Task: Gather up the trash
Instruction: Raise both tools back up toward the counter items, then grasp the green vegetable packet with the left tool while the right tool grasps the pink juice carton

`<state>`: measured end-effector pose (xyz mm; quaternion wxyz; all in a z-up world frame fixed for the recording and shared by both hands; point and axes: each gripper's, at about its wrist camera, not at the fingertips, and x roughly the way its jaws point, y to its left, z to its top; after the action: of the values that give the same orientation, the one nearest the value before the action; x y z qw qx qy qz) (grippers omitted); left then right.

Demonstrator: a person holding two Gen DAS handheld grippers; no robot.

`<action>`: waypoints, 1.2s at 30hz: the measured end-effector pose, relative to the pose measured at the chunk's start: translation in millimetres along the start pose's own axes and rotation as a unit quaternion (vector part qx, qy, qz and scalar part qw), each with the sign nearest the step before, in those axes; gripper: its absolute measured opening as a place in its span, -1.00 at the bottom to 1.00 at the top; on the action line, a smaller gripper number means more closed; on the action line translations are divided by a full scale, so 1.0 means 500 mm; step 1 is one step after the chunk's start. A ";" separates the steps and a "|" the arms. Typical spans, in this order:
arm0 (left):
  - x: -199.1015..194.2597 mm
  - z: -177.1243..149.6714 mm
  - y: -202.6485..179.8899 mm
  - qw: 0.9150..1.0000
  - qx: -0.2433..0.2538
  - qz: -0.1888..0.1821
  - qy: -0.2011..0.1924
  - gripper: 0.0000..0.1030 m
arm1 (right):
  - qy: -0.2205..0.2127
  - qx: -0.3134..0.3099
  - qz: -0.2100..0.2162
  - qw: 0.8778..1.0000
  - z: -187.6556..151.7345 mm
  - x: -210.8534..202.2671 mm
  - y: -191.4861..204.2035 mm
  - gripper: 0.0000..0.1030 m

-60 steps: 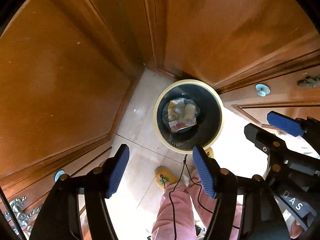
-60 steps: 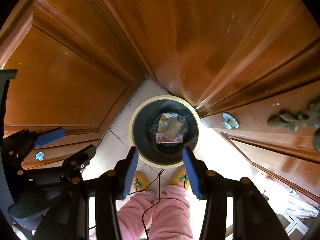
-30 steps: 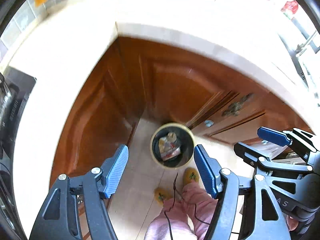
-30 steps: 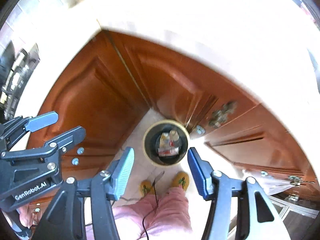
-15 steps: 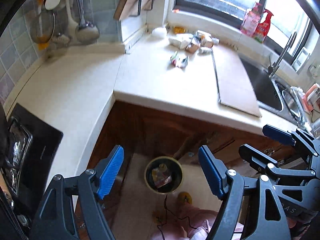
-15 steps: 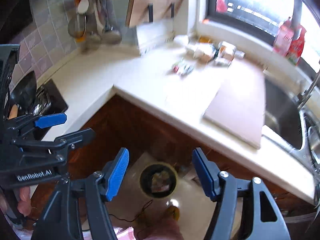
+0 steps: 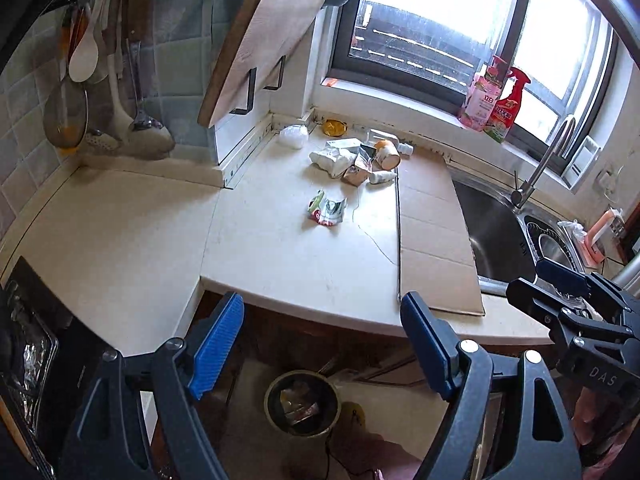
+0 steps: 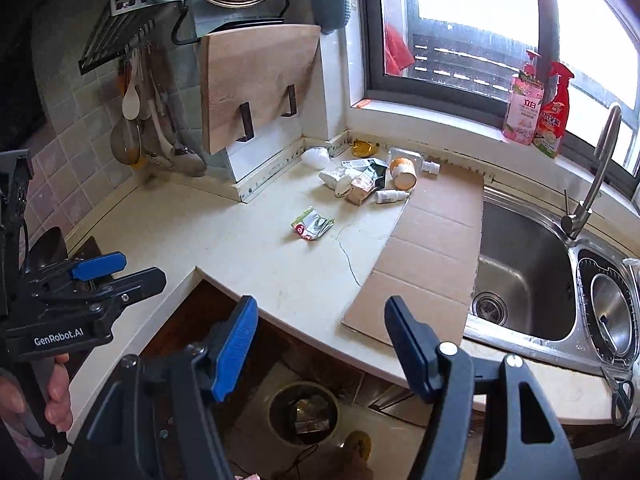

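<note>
A crumpled green and red wrapper [image 7: 327,211] [image 8: 312,227] lies alone on the cream counter [image 7: 280,264]. Behind it, by the window corner, is a heap of trash [image 7: 352,160] [image 8: 360,180] with an orange cup [image 7: 386,154] and a small white bottle [image 8: 392,196]. On the floor below the counter edge stands the round bin [image 7: 303,402] [image 8: 304,412], with wrappers inside. My left gripper [image 7: 320,340] [image 8: 132,268] hangs above the counter edge; its jaws are opening with nothing between them. My right gripper [image 8: 322,344] [image 7: 536,282] is beside it, open and empty.
A flat cardboard sheet [image 7: 432,240] [image 8: 428,248] lies beside the steel sink [image 8: 524,264] with its faucet [image 8: 592,184]. A cutting board [image 8: 256,84] and hanging utensils [image 7: 100,80] line the wall. A stove [image 7: 28,352] is at far left. Two detergent bottles [image 7: 496,96] stand on the sill.
Both grippers have risen from down by the bin and cabinet doors to above the counter edge and tilted up. The counter, sink and window are now in view. Both jaws stand a little wider.
</note>
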<state>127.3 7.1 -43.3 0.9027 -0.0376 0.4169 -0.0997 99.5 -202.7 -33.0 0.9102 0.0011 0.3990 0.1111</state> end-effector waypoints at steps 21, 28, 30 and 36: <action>0.480 0.266 -0.072 0.991 -0.033 0.080 0.106 0.54 | 0.119 0.054 0.089 0.987 0.309 0.466 -0.244 0.29; 0.595 0.276 -0.033 0.981 -0.080 0.082 0.155 0.39 | 0.175 0.122 0.138 0.967 0.329 0.627 -0.276 0.29; 0.613 0.273 -0.027 0.979 -0.089 0.076 0.164 0.39 | 0.184 0.137 0.150 0.962 0.330 0.653 -0.276 0.29; 0.658 0.258 -0.020 0.974 -0.107 0.064 0.187 0.15 | 0.198 0.158 0.160 0.954 0.335 0.701 -0.271 0.29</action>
<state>432.1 -74.2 -203.4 0.8038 -0.0882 0.5883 -0.0015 479.0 -248.9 -185.5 0.7713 0.1863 0.5786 0.1890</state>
